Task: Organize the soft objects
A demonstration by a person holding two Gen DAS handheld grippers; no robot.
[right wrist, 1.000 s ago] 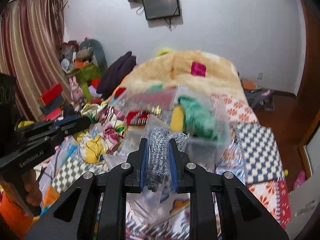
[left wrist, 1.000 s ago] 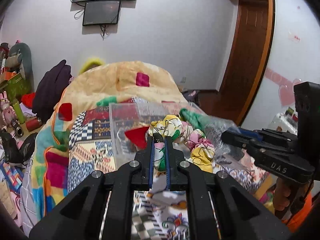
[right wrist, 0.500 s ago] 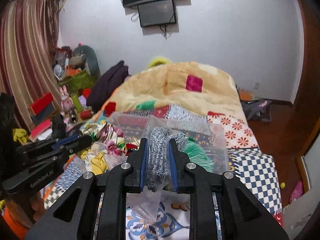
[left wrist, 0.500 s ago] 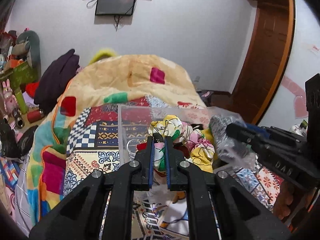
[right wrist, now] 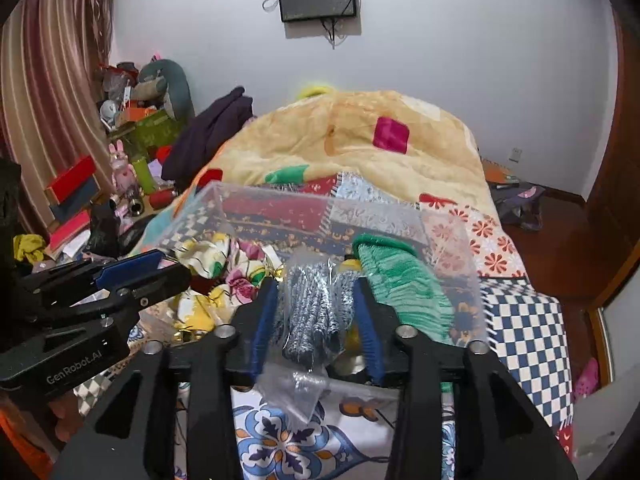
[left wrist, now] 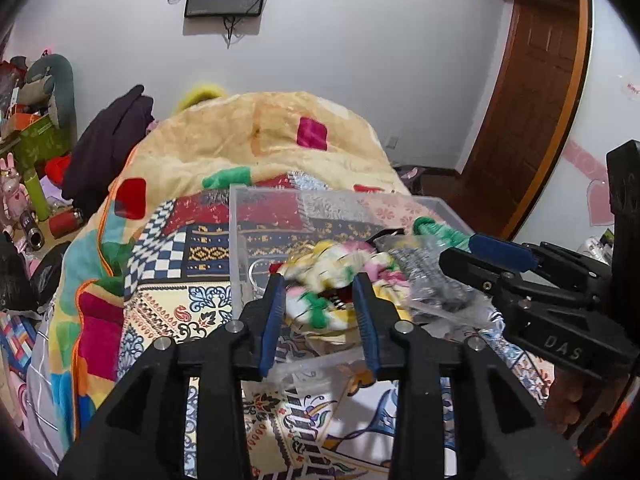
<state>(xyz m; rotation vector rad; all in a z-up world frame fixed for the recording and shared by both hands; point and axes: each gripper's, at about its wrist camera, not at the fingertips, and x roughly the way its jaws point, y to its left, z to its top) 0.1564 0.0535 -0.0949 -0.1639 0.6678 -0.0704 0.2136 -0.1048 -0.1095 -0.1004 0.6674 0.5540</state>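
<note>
A clear plastic bin (left wrist: 280, 216) (right wrist: 224, 204) sits on the bed. My left gripper (left wrist: 320, 288) is open over its near edge, with a floral yellow-and-pink cloth (left wrist: 332, 276) (right wrist: 224, 264) blurred between the spread fingers, loose in the bin. My right gripper (right wrist: 316, 300) is open too; a bagged grey knit item (right wrist: 312, 308) (left wrist: 428, 276) lies between its fingers, over the bin. A green towel (right wrist: 400, 276) (left wrist: 440, 232) lies in the bin's right side. The right gripper also shows in the left wrist view (left wrist: 496, 260), and the left gripper in the right wrist view (right wrist: 132, 272).
The bin stands on a patchwork bedspread (left wrist: 160, 264) with a yellow quilt (left wrist: 280, 136) heaped behind it. Cluttered shelves and toys (right wrist: 132, 120) line the left wall, and a wooden door (left wrist: 532, 100) is on the right.
Both grippers have opened and let go: the left released the floral cloth and the right released the bagged grey knit item, both over the bin. Both moved closer to the bin.
</note>
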